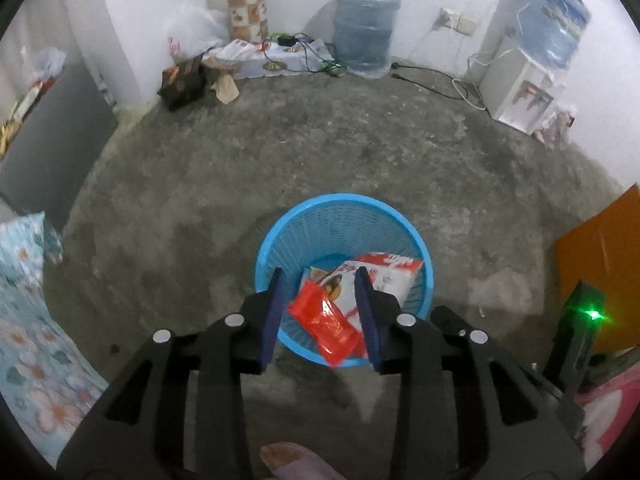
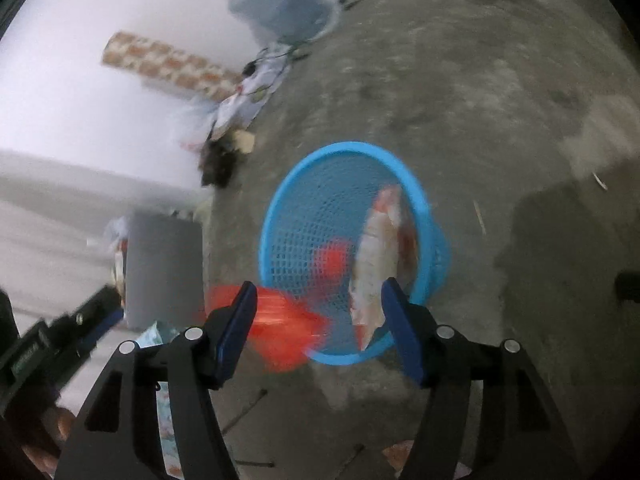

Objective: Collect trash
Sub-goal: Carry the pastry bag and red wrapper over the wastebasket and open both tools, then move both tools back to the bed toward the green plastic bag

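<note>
On the concrete floor [image 1: 360,152] stands a blue mesh basket [image 1: 340,204], near the camera. Far left lies a floral cloth [image 1: 36,360]. Inside the basket rests a white-and-red packet [image 1: 394,270], its print too blurred to read. Both claws stand apart, gripping nothing: the left gripper [image 1: 322,314] frames a loose red wrapper [image 1: 326,326] over the near rim, and the right gripper [image 2: 320,330] frames the white-and-red packet

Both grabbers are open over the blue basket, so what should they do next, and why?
Probably lift both away and look for more trash. The left gripper and right gripper are open; the red wrapper and white packet are at the blue basket.
</note>
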`<state>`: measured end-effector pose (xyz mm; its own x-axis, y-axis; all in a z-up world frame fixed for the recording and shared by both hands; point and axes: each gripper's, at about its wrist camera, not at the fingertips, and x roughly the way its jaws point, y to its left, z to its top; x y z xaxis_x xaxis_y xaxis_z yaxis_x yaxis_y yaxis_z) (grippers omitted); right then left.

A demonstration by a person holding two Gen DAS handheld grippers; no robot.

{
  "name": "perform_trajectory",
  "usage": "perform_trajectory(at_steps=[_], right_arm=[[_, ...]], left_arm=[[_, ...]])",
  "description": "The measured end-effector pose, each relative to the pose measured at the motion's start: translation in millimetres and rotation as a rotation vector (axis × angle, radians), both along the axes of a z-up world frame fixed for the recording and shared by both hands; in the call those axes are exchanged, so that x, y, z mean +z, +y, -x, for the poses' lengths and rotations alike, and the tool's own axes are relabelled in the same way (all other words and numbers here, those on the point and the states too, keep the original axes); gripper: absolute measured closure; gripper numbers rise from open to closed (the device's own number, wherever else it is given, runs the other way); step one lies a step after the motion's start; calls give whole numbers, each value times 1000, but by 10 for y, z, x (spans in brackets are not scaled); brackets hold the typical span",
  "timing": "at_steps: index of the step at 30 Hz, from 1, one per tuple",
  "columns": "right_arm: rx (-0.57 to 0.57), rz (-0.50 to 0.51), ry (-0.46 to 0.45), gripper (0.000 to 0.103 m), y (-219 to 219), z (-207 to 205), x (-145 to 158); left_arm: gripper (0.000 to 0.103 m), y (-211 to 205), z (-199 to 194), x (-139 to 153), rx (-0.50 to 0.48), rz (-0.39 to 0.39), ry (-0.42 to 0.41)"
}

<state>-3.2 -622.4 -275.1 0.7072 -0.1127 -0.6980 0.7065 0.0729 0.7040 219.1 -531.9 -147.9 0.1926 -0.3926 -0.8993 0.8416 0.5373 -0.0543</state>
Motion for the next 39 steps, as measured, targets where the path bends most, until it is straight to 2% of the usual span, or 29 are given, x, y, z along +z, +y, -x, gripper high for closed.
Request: perform_trajectory(at_steps=[5, 7, 11, 13, 14, 16, 19, 23, 29, 31, 37, 39], right_arm=[[-41, 27, 1, 35, 55, 120, 96], [-47, 28, -8, 35, 85, 132, 196], [0, 103, -28, 33, 221, -38, 621], [17, 131, -62, 22, 315, -105, 866], [19, 143, -82, 20, 358, -125, 968], [39, 178, -116, 16, 477, -182, 1195], [125, 246, -127, 15, 733, -335, 1559], [244, 319, -119, 14, 1055, -526, 1951], [367, 408, -129, 8, 1557, -721, 2463], [402, 474, -124, 7, 1779, -772, 2637], [479, 624, 2, 7, 2357, -939, 2944], [509, 721, 60, 7, 2593, -1000, 3037]], left_arm=[[58, 205, -27, 232, 26, 33, -25], [49, 329, 15, 448, 41, 50, -46], [37, 605, 131, 979, 44, 105, -94], [30, 840, 257, 1286, 33, 133, -117], [29, 916, 296, 1388, 24, 144, -121], [25, 1214, 442, 1637, 4, 172, -139], [22, 1726, 605, 1936, 17, 212, -156], [20, 2577, 765, 2280, 109, 284, -177], [20, 3787, 879, 2476, 306, 328, -224], [20, 4120, 909, 2491, 366, 334, -245], [20, 5107, 1129, 2404, 569, 353, -290], [20, 5393, 1215, 2359, 636, 347, -311]])
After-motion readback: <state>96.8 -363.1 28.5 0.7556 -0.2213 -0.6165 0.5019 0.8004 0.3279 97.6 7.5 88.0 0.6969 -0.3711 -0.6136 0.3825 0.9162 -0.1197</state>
